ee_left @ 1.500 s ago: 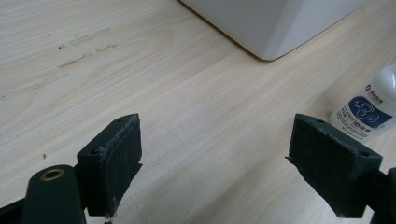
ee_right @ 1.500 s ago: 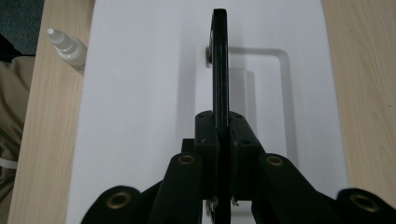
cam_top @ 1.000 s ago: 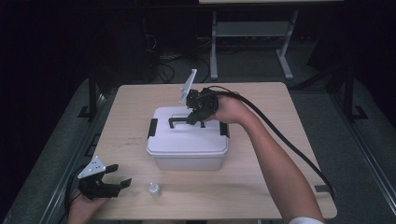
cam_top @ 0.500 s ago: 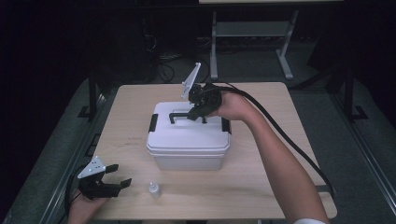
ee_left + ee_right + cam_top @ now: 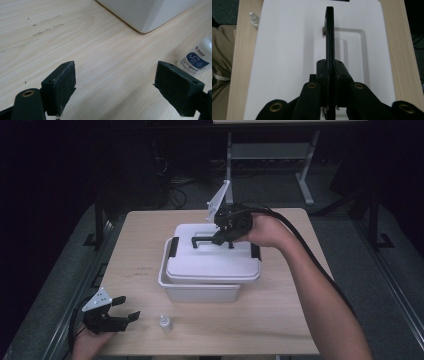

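- The white box (image 5: 200,287) sits near the middle of the bench (image 5: 280,320); it is the landmark for everything below.
- The lid (image 5: 212,260) is raised off the box, tilted, its far side higher than its near side, and it overhangs the box's front rim.
- The black handle (image 5: 207,239) stands upright on top of the lid, over the far half of the box.
- The right gripper (image 5: 225,236) is above the far right part of the box, with the person's hand behind it.
- In the right gripper view, its jaws are clamped together on the handle (image 5: 330,37), one pad on each side of the thin black bar, which runs straight out from between them across the lid (image 5: 287,50).
- The left gripper (image 5: 122,315) rests at the near left corner of the bench, well apart from the box, in front of and to the left of it.
- Its jaws stand wide apart with only bare bench between them.
- A small white bottle (image 5: 165,323) stands just in front of the box, beside the left gripper's right-hand jaw; in the left gripper view the bottle (image 5: 197,58) carries a blue label.
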A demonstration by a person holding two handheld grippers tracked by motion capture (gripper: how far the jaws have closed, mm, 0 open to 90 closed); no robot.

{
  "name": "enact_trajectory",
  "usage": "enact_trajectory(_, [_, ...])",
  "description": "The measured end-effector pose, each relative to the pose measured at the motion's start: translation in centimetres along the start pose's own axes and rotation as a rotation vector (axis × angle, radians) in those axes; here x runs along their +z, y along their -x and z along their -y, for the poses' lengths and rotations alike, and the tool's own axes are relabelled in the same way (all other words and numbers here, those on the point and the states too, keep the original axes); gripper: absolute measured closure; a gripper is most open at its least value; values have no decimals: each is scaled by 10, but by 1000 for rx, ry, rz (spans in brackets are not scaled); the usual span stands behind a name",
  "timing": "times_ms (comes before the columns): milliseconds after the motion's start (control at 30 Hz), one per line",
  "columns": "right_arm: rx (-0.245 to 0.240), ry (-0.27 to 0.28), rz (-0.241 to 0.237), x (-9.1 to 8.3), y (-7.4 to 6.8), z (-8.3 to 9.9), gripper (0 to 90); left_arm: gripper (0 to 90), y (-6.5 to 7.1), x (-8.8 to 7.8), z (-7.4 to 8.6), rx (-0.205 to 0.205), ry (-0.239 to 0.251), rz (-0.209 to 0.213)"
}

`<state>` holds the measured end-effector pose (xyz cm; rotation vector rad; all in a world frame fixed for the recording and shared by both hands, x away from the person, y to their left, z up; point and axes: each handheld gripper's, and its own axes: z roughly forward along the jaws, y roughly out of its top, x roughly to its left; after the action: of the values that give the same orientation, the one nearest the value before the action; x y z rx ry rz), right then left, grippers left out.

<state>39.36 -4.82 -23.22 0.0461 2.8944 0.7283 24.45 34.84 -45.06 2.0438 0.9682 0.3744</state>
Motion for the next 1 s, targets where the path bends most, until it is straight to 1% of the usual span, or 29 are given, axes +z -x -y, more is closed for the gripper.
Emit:
enact_trajectory(33, [2, -7, 5, -4, -1, 2, 843, 170, 0, 0, 0, 0, 0, 0])
enact_trajectory(100, [3, -8, 7, -6, -2, 3, 842, 170, 1, 0, 0, 0, 0, 0])
enact_trajectory(133, [14, 1, 13, -12, -4, 9, 842, 170, 1, 0, 0, 1, 0, 0])
enact_trajectory(167, [14, 1, 13, -12, -4, 9, 842, 170, 1, 0, 0, 4, -3, 0])
enact_trajectory(200, [27, 3, 20, -16, -6, 17, 842, 170, 1, 1, -1, 3, -4, 2])
enact_trajectory(233, [27, 3, 20, -16, -6, 17, 842, 170, 1, 1, -1, 3, -4, 2])
enact_trajectory(267, [36, -5, 28, -20, -8, 24, 842, 170, 2, 2, -1, 5, -6, 3])
enact_trajectory(333, [39, -7, 30, -21, -9, 27, 842, 170, 2, 2, -1, 6, -9, 4])
enact_trajectory(400, [44, -11, 37, -28, -11, 37, 842, 170, 2, 4, -2, 5, -11, 3])
enact_trajectory(467, [59, -5, 41, -32, -13, 43, 842, 170, 2, 5, -2, 9, -14, 2])
enact_trajectory(533, [60, -2, 44, -33, -13, 46, 842, 170, 2, 5, -3, 10, -14, 3])
enact_trajectory(567, [71, -12, 48, -37, -14, 51, 842, 170, 2, 6, -3, 12, -16, 3])
enact_trajectory(633, [70, -14, 55, -39, -15, 53, 842, 170, 2, 6, -3, 12, -16, 3])
enact_trajectory(700, [85, -6, 57, -44, -17, 61, 842, 170, 2, 7, -4, 14, -17, 3])
enact_trajectory(767, [82, -2, 60, -46, -17, 63, 842, 170, 2, 7, -4, 14, -18, 2])
enact_trajectory(800, [96, -4, 67, -50, -19, 69, 842, 170, 2, 7, -4, 12, -16, 2])
enact_trajectory(933, [103, -6, 72, -55, -22, 75, 842, 170, 2, 7, -4, 12, -17, 1])
enact_trajectory(1000, [118, -9, 76, -58, -24, 79, 842, 170, 2, 7, -4, 11, -15, 0])
